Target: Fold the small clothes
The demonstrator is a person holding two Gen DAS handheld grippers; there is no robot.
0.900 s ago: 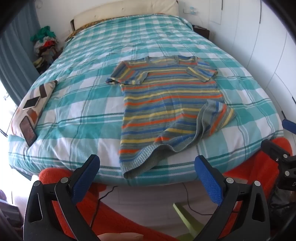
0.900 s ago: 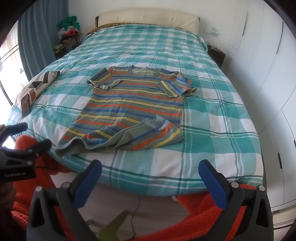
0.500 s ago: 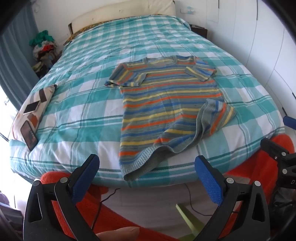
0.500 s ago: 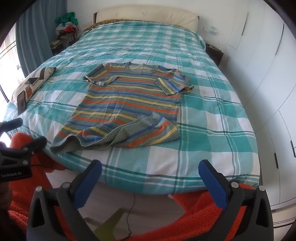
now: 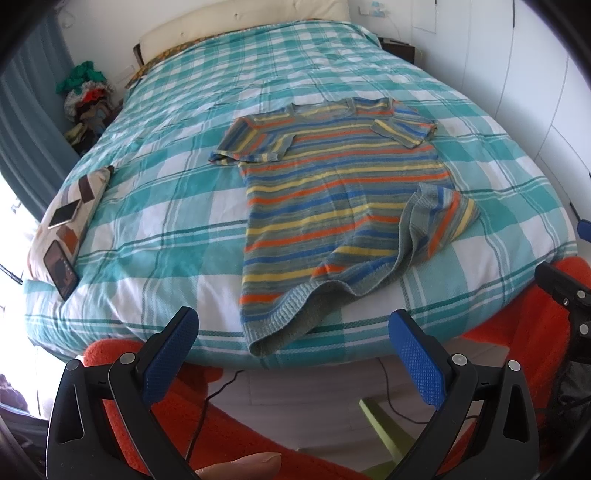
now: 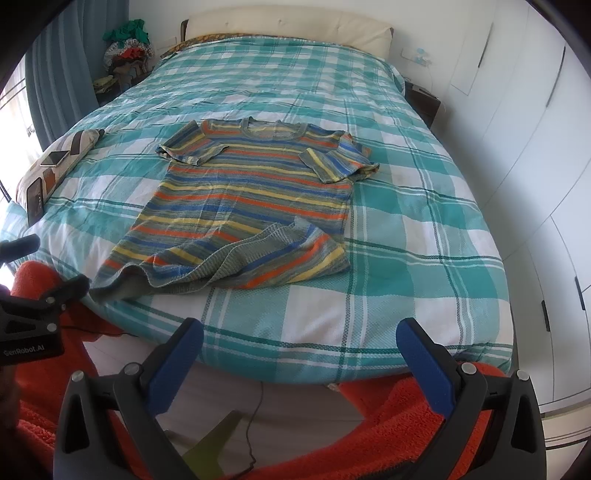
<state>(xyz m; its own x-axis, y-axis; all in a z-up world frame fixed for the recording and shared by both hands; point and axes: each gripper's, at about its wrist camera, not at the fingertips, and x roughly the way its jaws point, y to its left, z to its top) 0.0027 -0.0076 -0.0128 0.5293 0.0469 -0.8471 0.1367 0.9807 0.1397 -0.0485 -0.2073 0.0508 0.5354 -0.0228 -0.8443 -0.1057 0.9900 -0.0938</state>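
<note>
A wide bed under a teal-and-white checked cover point(image 5: 155, 206) fills both views. On its near half lies a knitted short-sleeved T-shirt striped in orange, yellow, blue and grey-green point(image 5: 332, 199), spread flat with its collar toward the cream padded headboard point(image 6: 288, 22) and its hem at the foot edge, so its long axis runs up the bed. The hem corner on the right is folded back over the body.

Only the right wrist view takes in the white wardrobe doors point(image 6: 535, 147) alongside the bed; only the left wrist view shows a fingertip point(image 5: 240, 467) at its bottom edge.

A patterned cushion point(image 5: 79, 201) with two phones on it sits on the bed's left edge.

The left gripper point(image 5: 291, 358) and right gripper point(image 6: 301, 363) hang short of the bed's foot, blue-padded jaws spread wide, empty, clear of the shirt.
</note>
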